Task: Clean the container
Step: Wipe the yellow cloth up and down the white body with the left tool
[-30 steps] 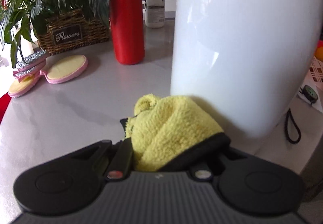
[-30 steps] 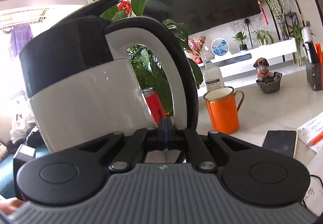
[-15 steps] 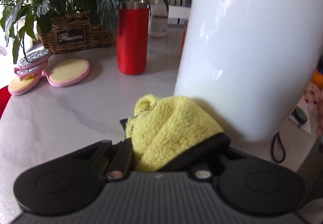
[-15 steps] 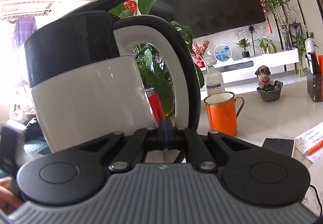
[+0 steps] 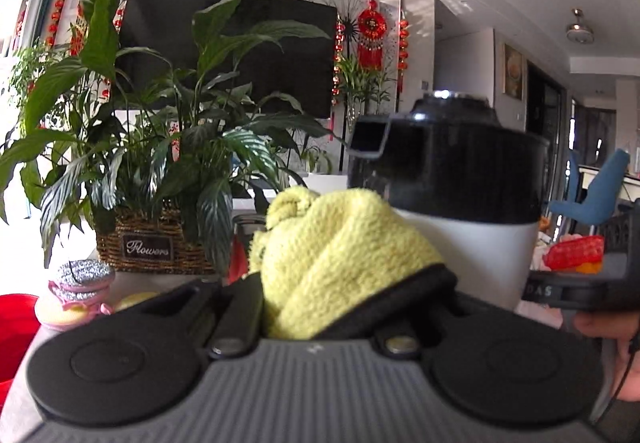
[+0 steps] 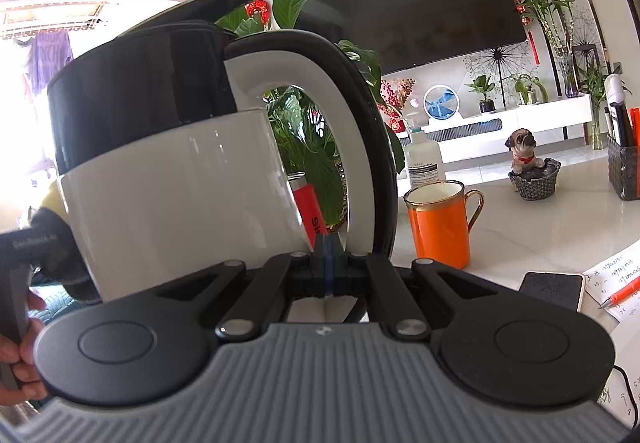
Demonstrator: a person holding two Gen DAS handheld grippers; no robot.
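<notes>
**One kettle, one cloth, two grippers**

The left gripper [image 5: 340, 283] is clenched on one fluffy yellow microfibre cloth [image 5: 332, 251], just beside the single white electric kettle with black top band [image 5: 460, 203]. The right gripper [image 6: 328, 267] pinches the kettle's looped black-and-white handle [image 6: 360, 131]. Only the right view shows one orange mug [image 6: 440, 227] and one phone [image 6: 554, 289]; only the left shows the wicker plant basket [image 5: 152, 247].

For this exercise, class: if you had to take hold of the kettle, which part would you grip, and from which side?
Grip the kettle by its handle, coming from the side opposite the spout. The handle is a narrow loop with an open gap, so two fingers can close across it; the round white body is too wide. The right gripper is shut on its lower end, while the left gripper holds the yellow cloth.
</notes>
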